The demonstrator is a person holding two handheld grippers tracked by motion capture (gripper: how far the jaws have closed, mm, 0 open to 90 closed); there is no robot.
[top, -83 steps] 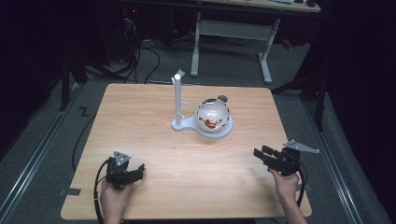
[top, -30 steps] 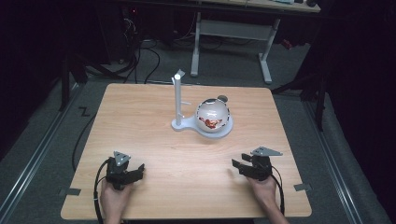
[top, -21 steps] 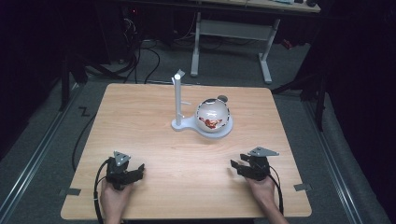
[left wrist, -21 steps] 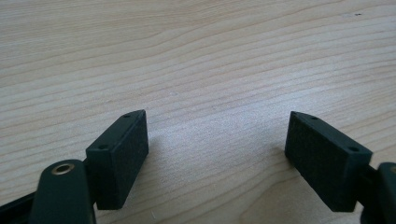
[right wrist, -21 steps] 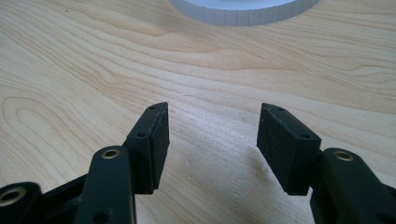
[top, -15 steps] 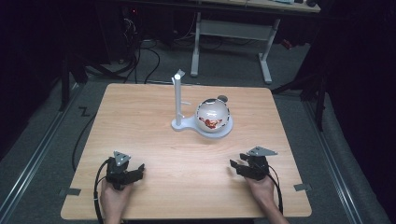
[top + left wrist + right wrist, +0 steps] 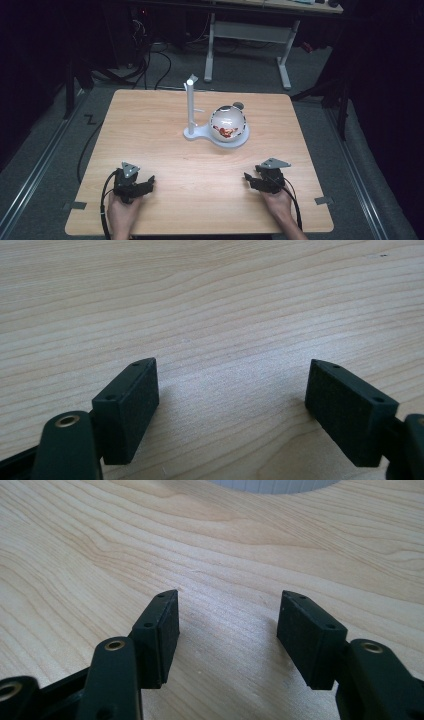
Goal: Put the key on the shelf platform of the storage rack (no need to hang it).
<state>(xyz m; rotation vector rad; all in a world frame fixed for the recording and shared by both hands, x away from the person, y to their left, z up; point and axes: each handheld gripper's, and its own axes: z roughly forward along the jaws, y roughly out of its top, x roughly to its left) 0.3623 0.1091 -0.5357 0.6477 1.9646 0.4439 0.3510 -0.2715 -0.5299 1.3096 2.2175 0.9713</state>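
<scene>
A white globe-shaped pot (image 7: 227,123) with a red pattern sits on a pale grey stand base (image 7: 201,134) near the table's middle, beside the stand's upright post (image 7: 190,104). My left gripper (image 7: 148,181) rests low over the wood at the front left, open, with bare wood between its jaws (image 7: 232,390). My right gripper (image 7: 248,179) is at the front right, open too, nothing between its jaws (image 7: 227,620). The rim of the stand base (image 7: 272,485) shows at the top of the right gripper view.
The wooden table (image 7: 150,135) has bare wood around the stand. A small dark round piece (image 7: 238,105) lies just behind the pot. Beyond the table's far edge stand a desk frame (image 7: 247,32) and cables on the floor (image 7: 150,60).
My right gripper has moved left and toward the table's front from the right edge, then settled. The left gripper has stayed put.
</scene>
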